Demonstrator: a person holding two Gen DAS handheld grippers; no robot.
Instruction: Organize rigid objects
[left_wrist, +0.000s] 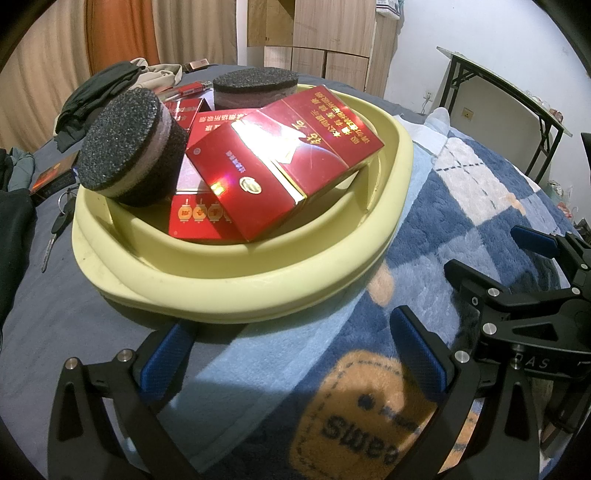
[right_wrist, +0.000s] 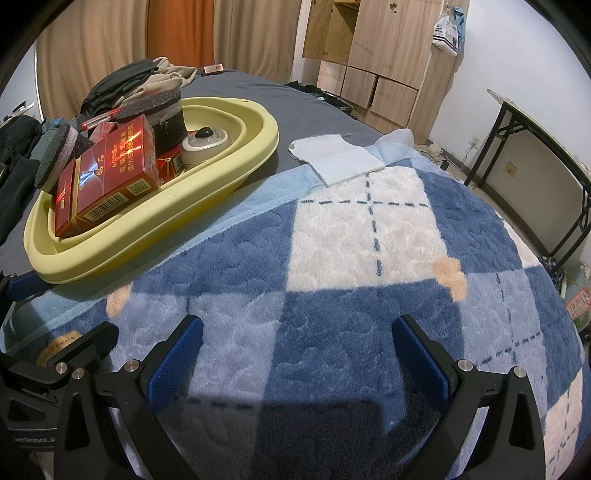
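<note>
Blue-and-white checked fleece blanket (right_wrist: 332, 258) covers the near part of a bed, with a dark grey sheet (right_wrist: 295, 107) beyond it. Nearest the cameras, the left gripper (left_wrist: 295, 354) hovers over the blanket's edge with its blue-padded fingers (left_wrist: 168, 354) wide apart and nothing between them. The right gripper (right_wrist: 295, 354) sits just beside it, likewise spread and empty.

Just past the left gripper lies a pale yellow basin (left_wrist: 236, 291), resting partly on the blanket and partly on the sheet. Inside it, a large red carton (left_wrist: 280, 162) lies tilted on top of smaller red boxes (left_wrist: 195, 218). One round black sponge block (left_wrist: 125, 147) leans at the basin's left side and another (left_wrist: 255, 92) stands at the far end. From the right wrist view a small round silver device (right_wrist: 205, 146) shows in the basin behind the carton.

Farther off, a pale blue cloth (right_wrist: 340, 155) lies on the sheet, dark clothes (right_wrist: 125, 81) are heaped behind the basin, and wooden cabinets (right_wrist: 380, 48) and curtains (right_wrist: 110, 37) line the wall.
</note>
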